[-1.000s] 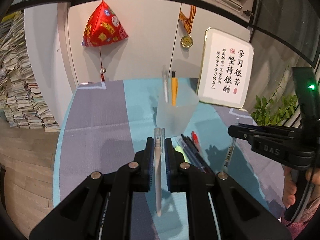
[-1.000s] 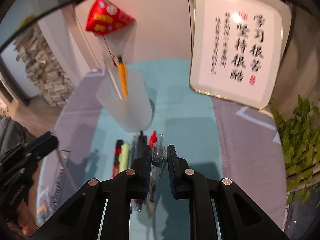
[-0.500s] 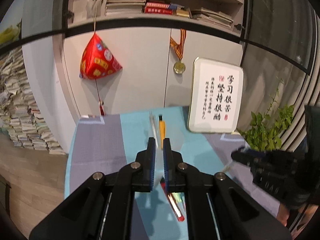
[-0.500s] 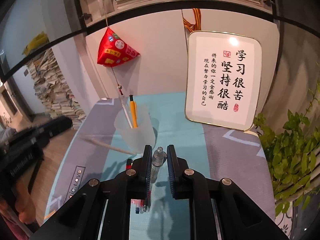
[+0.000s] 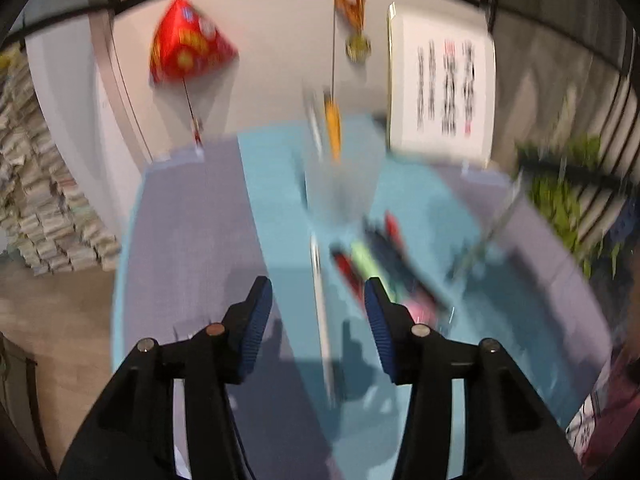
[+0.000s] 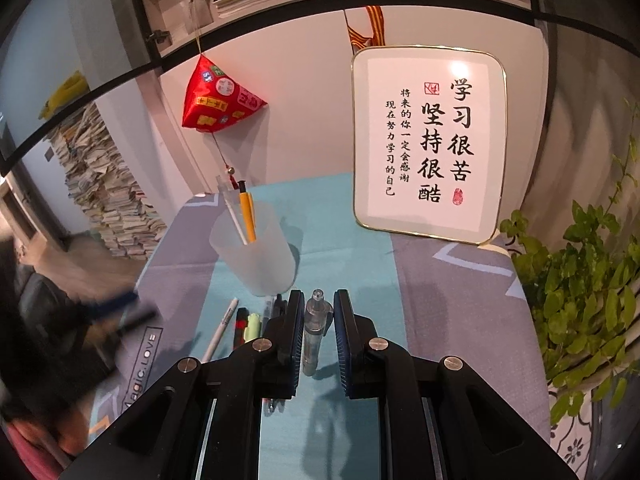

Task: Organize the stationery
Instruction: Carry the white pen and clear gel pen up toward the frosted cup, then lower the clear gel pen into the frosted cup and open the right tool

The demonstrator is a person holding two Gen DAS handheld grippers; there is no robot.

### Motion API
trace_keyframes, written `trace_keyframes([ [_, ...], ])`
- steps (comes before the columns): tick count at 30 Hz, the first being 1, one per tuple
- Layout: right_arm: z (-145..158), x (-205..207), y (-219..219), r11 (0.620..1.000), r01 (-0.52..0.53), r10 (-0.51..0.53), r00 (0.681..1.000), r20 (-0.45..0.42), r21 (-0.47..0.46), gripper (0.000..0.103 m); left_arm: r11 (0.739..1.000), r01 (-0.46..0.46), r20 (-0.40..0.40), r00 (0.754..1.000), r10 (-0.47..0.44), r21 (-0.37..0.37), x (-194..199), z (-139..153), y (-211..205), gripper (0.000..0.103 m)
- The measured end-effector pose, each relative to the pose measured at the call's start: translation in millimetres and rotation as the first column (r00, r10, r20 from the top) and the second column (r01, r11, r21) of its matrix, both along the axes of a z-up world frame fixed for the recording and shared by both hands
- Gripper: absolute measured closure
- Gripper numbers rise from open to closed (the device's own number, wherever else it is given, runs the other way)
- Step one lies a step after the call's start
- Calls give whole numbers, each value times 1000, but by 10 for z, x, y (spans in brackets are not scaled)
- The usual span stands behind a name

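A frosted plastic cup (image 6: 252, 256) stands on the teal and grey tablecloth (image 6: 348, 256) and holds an orange pen (image 6: 247, 216) and a white pen. Several pens (image 6: 250, 326) lie in a row in front of the cup, and a white pen (image 6: 220, 330) lies at their left. My right gripper (image 6: 317, 330) is shut on a clear pen (image 6: 314, 330) above the table. The left wrist view is blurred. My left gripper (image 5: 318, 308) is open, and the white pen (image 5: 320, 300) lies on the cloth between its fingers. The cup (image 5: 340, 188) is beyond it.
A framed calligraphy plaque (image 6: 428, 140) leans on the wall at the back right. A potted plant (image 6: 580, 292) stands at the right edge. A red hanging ornament (image 6: 218, 100) hangs at the back. Stacks of paper (image 6: 100, 184) stand on the floor at the left.
My left gripper has opened and let go of the white pen, which now lies on the cloth. My right gripper still holds the clear pen and has tilted up.
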State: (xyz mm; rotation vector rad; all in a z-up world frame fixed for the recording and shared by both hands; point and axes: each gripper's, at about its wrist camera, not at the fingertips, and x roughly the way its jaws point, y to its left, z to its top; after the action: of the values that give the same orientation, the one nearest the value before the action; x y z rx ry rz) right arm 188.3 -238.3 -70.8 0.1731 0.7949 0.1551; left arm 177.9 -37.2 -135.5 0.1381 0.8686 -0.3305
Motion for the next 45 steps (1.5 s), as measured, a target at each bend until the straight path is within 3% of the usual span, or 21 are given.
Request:
trace_keyframes([
  [2, 1, 4, 4, 1000, -2, 2, 1000, -2, 4, 87, 1000, 17, -63, 998, -18, -9, -73, -205, 9, 57],
  [7, 16, -25, 44, 1000, -9, 9, 1000, 1, 7, 87, 999, 29, -126, 992, -26, 18, -200, -529, -11, 59],
  [8, 16, -30, 54, 1000, -11, 11, 1000, 0, 7, 87, 999, 31, -131, 991, -29, 16, -204, -554, -12, 66],
  [9, 14, -33, 60, 1000, -11, 11, 1000, 0, 7, 87, 999, 27, -101, 995, -24, 31, -230, -555, -18, 82],
  [11, 8, -34, 71, 1000, -10, 10, 1000, -3, 9, 87, 999, 36, -98, 995, -34, 26, -232, -563, -25, 93],
  [16, 19, -40, 94, 1000, -10, 11, 1000, -14, 10, 87, 999, 24, -82, 996, -22, 27, -248, -529, -10, 94],
  [33, 157, -34, 168, 1000, -17, 17, 1000, 10, 6, 87, 1000, -2, 118, 993, 5, -27, -274, 199, 139, 97],
  [40, 232, -12, 185, 1000, -20, 20, 999, 25, 16, 87, 999, -7, 148, 989, 13, -35, -259, 345, 198, 97],
  [45, 441, 92, 237, 1000, -23, 22, 997, 73, 10, 87, 999, -12, 165, 986, 17, -33, -264, 434, 229, 97],
])
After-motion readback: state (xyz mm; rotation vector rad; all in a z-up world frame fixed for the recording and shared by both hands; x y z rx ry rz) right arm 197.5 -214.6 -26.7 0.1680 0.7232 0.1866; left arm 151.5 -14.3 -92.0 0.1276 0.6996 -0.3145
